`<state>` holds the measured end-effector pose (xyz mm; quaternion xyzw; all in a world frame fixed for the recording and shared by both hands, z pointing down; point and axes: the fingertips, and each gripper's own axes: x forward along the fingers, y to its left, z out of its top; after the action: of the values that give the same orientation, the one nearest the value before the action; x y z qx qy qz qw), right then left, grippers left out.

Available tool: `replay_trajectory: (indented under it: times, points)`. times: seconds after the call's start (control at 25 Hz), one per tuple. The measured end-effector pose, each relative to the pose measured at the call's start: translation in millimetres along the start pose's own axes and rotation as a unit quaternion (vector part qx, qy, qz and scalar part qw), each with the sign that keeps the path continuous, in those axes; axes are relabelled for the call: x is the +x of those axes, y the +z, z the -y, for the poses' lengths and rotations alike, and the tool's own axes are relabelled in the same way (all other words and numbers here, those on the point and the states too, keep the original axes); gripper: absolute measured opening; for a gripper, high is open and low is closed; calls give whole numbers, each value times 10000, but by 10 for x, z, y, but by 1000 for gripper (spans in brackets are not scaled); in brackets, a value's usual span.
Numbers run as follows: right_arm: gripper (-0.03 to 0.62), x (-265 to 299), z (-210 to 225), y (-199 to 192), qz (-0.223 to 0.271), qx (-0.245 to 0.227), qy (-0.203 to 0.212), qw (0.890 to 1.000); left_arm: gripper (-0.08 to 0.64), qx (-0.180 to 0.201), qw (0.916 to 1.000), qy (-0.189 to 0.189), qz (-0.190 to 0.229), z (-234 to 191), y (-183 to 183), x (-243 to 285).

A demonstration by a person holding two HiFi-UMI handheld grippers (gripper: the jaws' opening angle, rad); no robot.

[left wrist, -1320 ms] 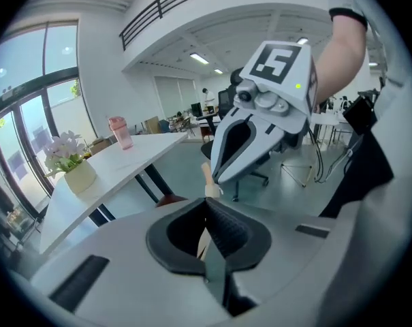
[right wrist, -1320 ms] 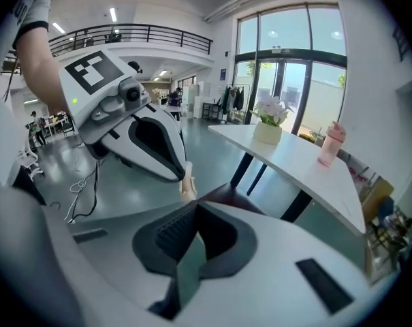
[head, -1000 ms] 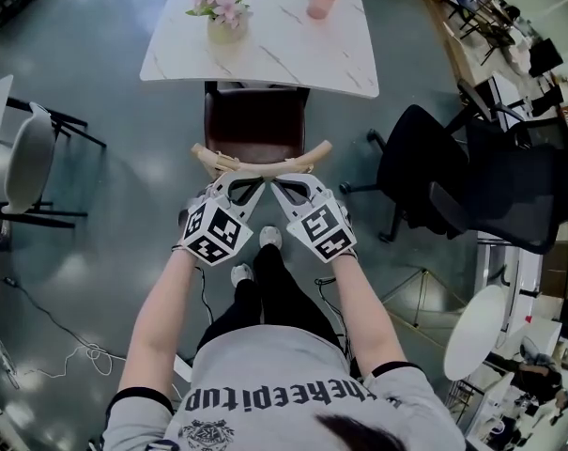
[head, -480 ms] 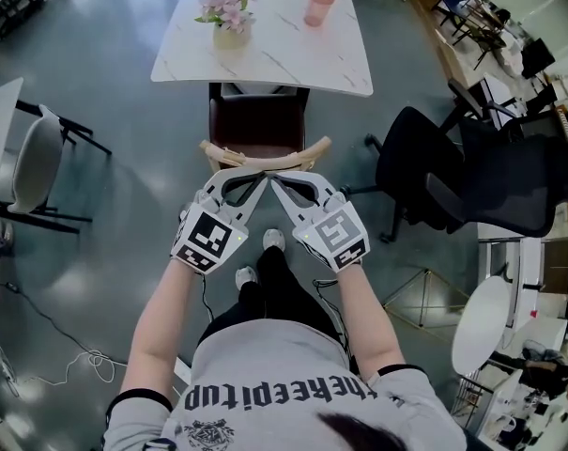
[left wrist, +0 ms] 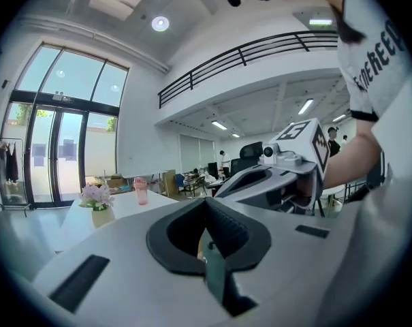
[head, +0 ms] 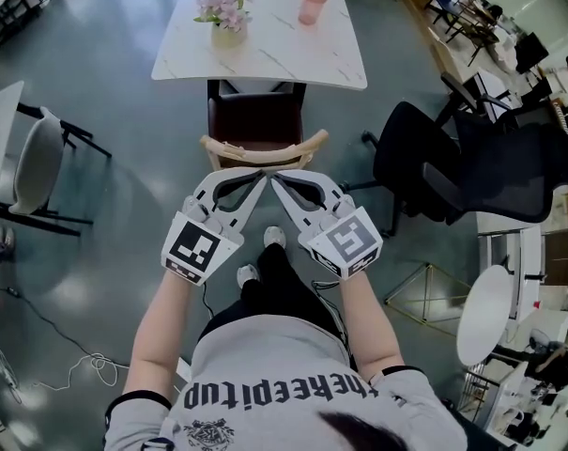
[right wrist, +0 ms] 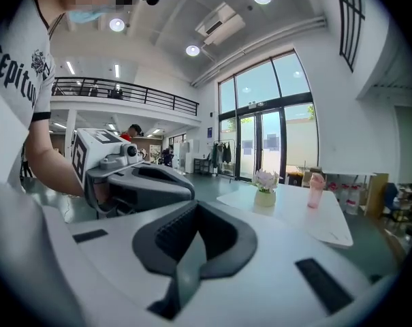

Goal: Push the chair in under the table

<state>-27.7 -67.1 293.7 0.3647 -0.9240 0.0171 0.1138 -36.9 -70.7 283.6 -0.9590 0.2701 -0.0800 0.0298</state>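
Dark-seated chair [head: 255, 120] with pale curved wooden backrest [head: 265, 148], upper centre, seat only partly under white marble table [head: 284, 54]
Closed and empty: left gripper [head: 261, 176], right gripper [head: 274, 178], just below backrest — rigid, probably light frame; push mid top rail

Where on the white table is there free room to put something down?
The white table is bare along its near edge, between the flower vase and the chair, and between the vase and the pink cup. Its far part, where both stand, is more crowded.
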Motion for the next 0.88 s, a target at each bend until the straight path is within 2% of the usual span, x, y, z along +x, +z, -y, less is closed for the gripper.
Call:
replay_trajectory:
  times: [0.48, 0.88]
  points:
    - [11, -107, -79, 233, 412, 196, 6, 9990, 15, -165, 9989, -25, 446, 34, 229, -167]
    - [11, -119, -114, 316, 516, 196, -2, 9985, 15, -179, 9983, 49, 553, 47, 290, -231]
